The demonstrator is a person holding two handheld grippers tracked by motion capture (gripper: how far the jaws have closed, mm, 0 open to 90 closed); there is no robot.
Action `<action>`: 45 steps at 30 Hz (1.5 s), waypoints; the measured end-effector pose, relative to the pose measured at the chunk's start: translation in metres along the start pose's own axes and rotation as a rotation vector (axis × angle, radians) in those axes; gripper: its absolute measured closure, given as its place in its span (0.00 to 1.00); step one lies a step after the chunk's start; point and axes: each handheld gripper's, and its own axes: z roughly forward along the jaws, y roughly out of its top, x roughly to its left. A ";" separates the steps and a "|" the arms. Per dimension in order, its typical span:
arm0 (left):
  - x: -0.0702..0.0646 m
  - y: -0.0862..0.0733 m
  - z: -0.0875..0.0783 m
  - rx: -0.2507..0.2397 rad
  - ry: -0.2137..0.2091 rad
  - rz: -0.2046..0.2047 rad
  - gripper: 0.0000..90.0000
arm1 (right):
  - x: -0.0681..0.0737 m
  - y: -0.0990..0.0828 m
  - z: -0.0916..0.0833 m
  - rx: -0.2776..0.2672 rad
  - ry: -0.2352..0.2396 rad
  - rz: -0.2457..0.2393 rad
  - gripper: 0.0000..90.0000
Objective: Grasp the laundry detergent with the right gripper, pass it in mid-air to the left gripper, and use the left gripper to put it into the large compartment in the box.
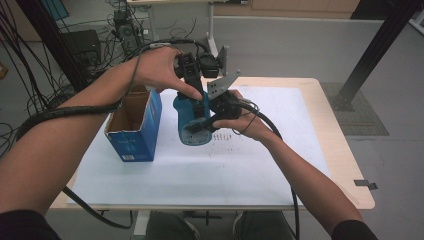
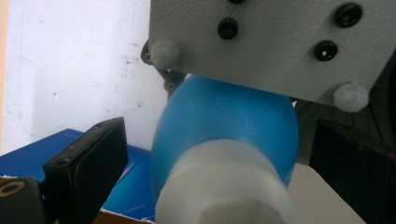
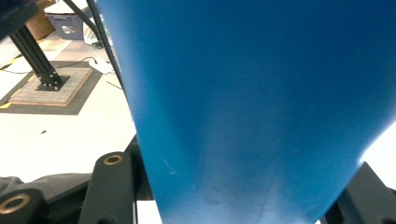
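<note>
A blue bottle hangs tilted above the white sheet, its base turned toward the high camera. My right gripper is shut on its body; in the right gripper view the blue wall sits between my two black jaws. My left gripper comes down from above onto the bottle's top. In the left gripper view the white cap lies between the jaws with a gap on each side, so this gripper is open. The other gripper's grey plate hides the far part of the bottle.
An open blue cardboard box stands just left of the bottle, its corner below my left jaw. A white sheet covers most of the wooden table. Cables and a black frame post lie beyond the far edge.
</note>
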 end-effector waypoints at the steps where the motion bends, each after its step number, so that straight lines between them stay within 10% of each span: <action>1: 0.000 0.000 0.000 0.000 -0.001 0.000 0.06 | 0.000 0.000 -0.001 -0.005 -0.005 -0.009 0.48; 45: -0.005 -0.002 -0.002 -0.015 0.008 0.013 0.06 | -0.001 -0.002 -0.004 -0.003 -0.028 -0.007 0.48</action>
